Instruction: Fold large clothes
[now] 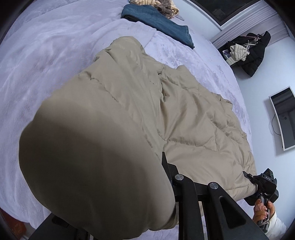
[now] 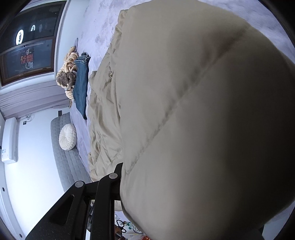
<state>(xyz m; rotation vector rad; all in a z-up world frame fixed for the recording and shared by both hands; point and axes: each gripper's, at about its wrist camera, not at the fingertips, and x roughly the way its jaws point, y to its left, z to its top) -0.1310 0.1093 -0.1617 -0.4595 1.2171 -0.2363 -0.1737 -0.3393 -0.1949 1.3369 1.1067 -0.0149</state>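
The quilted coat (image 1: 193, 118) lay spread on the bed (image 1: 46, 64), ahead of both tongs. One bulging edge of it rose directly against the left tongs (image 1: 166, 166), filling the near left of that view; another bulk of it pressed against the right tongs (image 2: 119, 169), filling the right side of that view. Beyond the coat, farther from the tongs, folded jeans (image 1: 158, 24) lay on the bed, with a heap of clothes (image 1: 158, 5) just behind them. In the left wrist view the right tongs (image 1: 248, 175) met the coat's near right corner. A round cushion (image 2: 67, 137) rested left of the right tongs, beside the bed.
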